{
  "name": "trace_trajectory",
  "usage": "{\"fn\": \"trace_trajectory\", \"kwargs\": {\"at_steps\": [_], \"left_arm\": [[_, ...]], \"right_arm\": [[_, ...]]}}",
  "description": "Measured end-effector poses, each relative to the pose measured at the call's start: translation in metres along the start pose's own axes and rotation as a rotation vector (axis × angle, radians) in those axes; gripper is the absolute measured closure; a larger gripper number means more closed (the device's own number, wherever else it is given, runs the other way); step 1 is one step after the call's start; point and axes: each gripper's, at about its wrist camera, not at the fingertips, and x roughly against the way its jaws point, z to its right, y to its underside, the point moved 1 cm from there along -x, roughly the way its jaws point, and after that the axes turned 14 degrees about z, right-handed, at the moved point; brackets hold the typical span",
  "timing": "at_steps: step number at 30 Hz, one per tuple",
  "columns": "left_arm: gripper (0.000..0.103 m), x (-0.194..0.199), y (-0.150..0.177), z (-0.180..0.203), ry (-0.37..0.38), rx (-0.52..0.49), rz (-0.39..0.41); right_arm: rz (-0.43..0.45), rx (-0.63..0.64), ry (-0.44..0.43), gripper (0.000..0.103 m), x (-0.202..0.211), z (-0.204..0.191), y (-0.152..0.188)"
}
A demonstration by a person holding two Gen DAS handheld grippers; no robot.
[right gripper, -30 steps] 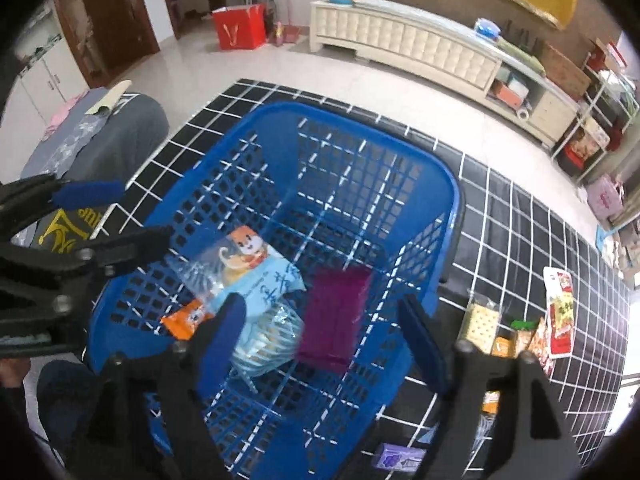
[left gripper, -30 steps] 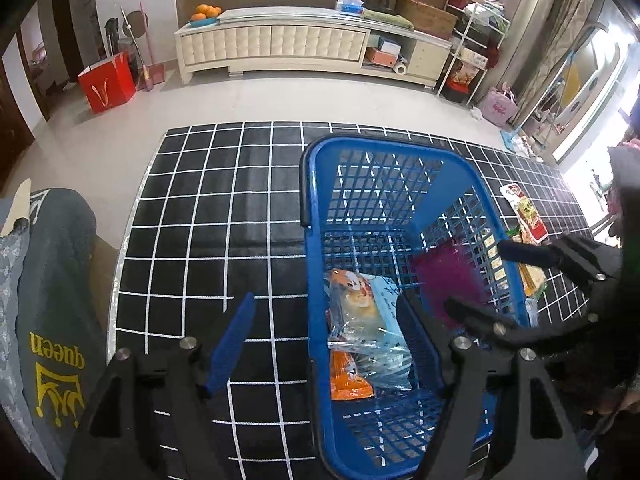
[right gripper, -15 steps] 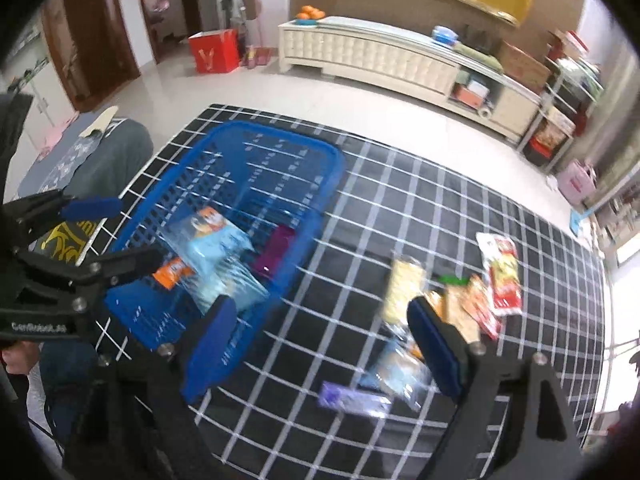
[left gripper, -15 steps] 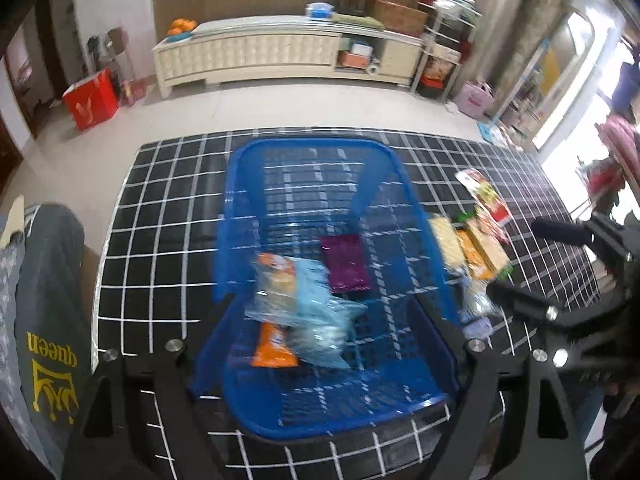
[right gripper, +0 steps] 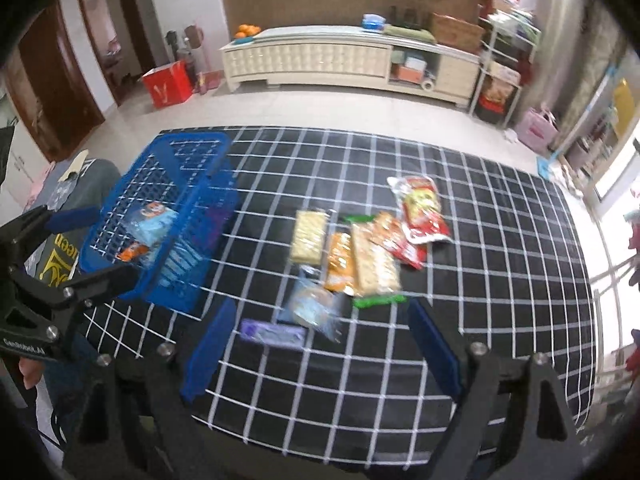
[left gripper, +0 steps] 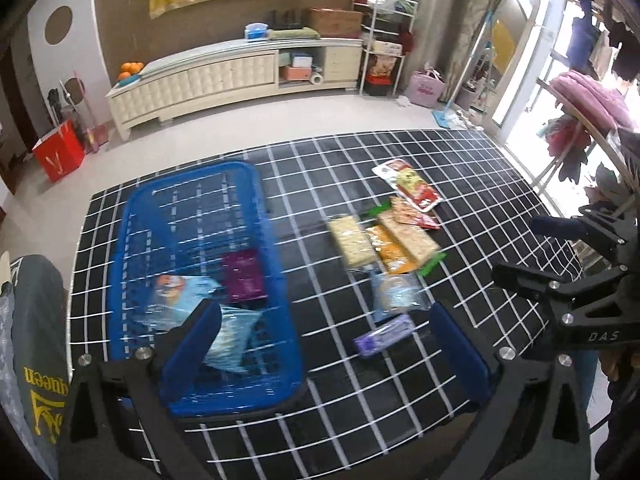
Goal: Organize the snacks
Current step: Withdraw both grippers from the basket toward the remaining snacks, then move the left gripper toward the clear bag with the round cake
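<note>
A blue basket [left gripper: 248, 388] stands on the left of the black grid tablecloth [left gripper: 400, 380]. It holds a purple pack [left gripper: 243, 276], a light blue bag [left gripper: 188, 300] and an orange pack [right gripper: 134, 250]. To its right lie loose snacks: a cracker pack [left gripper: 352, 240], an orange pack [left gripper: 390, 252], a red pack [left gripper: 412, 186], a clear bluish bag [left gripper: 396, 296] and a purple bar [left gripper: 384, 336]. My left gripper [left gripper: 326, 332] hangs above the gap between basket and snacks, jaws opening, nothing between them. My right gripper [right gripper: 320, 312] hovers over the purple bar [right gripper: 272, 332], jaws opening and empty.
A grey cloth with yellow print [left gripper: 36, 360] lies off the table's left edge. A long white cabinet [left gripper: 224, 76], a red bag [left gripper: 60, 156] and shelves [left gripper: 384, 52] stand on the floor beyond. A rack with pink fabric [left gripper: 588, 96] is at the right.
Both grippers have swung rightward from over the basket toward the loose snacks. The left jaws have spread much wider. The snacks in the basket stayed in place.
</note>
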Motion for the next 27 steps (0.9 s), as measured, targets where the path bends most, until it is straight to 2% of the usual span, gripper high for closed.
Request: {"fn": "trace_trajectory", "kwargs": {"at_steps": [3, 10, 16, 21, 27], "left_arm": [[0.0, -0.009, 0.002, 0.021, 0.019, -0.009, -0.015], [0.0, -0.041, 0.013, 0.06, 0.048, 0.028, -0.08], [0.0, -0.068, 0.019, 0.088, 0.005, -0.021, -0.115], [0.0, -0.096, 0.028, 0.1, -0.015, -0.05, -0.178], [0.0, -0.135, 0.042, 0.104, -0.026, -0.049, -0.25]], "right_arm": [[-0.001, -0.032, 0.022, 0.0, 0.007, 0.024, 0.014], [-0.021, -0.081, 0.058, 0.0, 0.009, 0.069, 0.04], [-0.037, -0.124, 0.082, 0.0, -0.006, 0.097, 0.053], [-0.047, -0.16, 0.089, 0.0, -0.027, 0.113, 0.063], [-0.106, -0.174, 0.074, 0.0, -0.057, 0.124, 0.079]]}}
